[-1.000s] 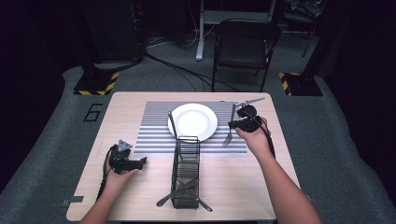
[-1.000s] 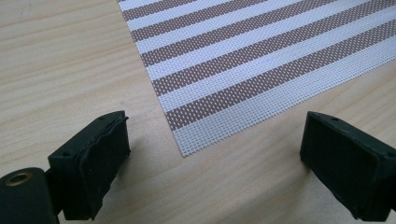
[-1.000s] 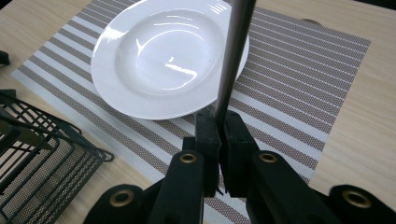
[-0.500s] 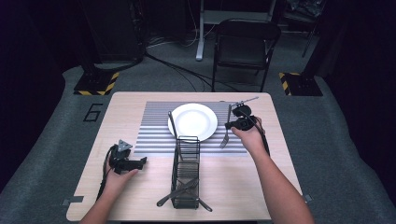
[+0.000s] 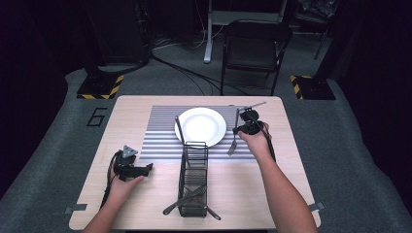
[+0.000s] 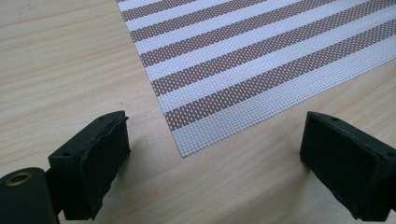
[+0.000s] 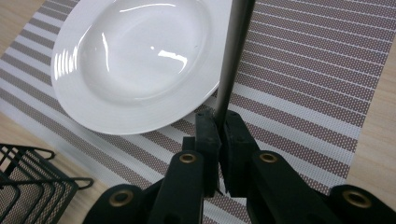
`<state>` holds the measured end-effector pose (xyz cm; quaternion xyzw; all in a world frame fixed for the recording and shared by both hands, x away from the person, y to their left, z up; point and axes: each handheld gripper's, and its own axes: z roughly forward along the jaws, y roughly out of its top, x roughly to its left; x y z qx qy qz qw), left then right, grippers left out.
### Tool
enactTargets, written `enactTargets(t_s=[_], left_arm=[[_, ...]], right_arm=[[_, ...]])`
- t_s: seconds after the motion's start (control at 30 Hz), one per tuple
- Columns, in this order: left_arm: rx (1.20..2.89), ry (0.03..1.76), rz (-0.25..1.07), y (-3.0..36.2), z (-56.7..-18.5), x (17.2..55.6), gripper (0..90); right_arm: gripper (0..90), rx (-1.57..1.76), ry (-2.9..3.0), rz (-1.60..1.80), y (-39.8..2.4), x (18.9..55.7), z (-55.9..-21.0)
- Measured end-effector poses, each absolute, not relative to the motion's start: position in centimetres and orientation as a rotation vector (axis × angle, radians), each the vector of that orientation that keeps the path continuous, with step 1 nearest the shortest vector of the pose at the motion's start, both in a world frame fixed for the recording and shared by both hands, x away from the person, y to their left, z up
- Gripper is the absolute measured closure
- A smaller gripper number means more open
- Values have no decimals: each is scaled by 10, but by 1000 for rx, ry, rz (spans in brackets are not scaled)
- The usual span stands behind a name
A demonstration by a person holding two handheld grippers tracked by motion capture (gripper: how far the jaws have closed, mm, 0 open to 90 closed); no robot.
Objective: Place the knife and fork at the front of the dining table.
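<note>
Your right hand-held gripper (image 5: 241, 129) is pinching a fork (image 5: 234, 132) by its handle, jaws pressed tight on the metal stem, just right of the white plate (image 5: 200, 126). The fork's tines point toward you over the striped placemat (image 5: 160, 131), near the placemat's right edge. Your left hand-held gripper (image 5: 141, 169) rests on the bare counter (image 5: 233, 189) by the placemat's near left corner, its jaws spread wide with nothing between them. A black wire caddy (image 5: 193, 179) lies on the counter between your arms, with cutlery (image 5: 184, 199) poking out at its near end. A knife (image 5: 179, 130) lies along the plate's left side.
</note>
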<state>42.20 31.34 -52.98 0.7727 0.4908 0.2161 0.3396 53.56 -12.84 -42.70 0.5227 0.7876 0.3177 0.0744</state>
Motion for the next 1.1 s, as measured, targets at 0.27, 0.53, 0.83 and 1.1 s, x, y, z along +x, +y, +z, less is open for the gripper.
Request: enactTargets(t_s=[0.27,0.53,0.83,1.1], left_arm=[[2011,1274,561,313,-530,422,84],[2011,1273,561,313,-530,422,85],[2010,1274,561,313,-530,422,86],[2008,1276,560,313,-530,422,86]], right_arm=[[843,1633,2287,957,-131,546,-439],[848,1699,2223,1002,-130,552,-447],[848,1778,2155,1011,-129,558,-456],[852,1842,2102,1034,-130,563,-467]])
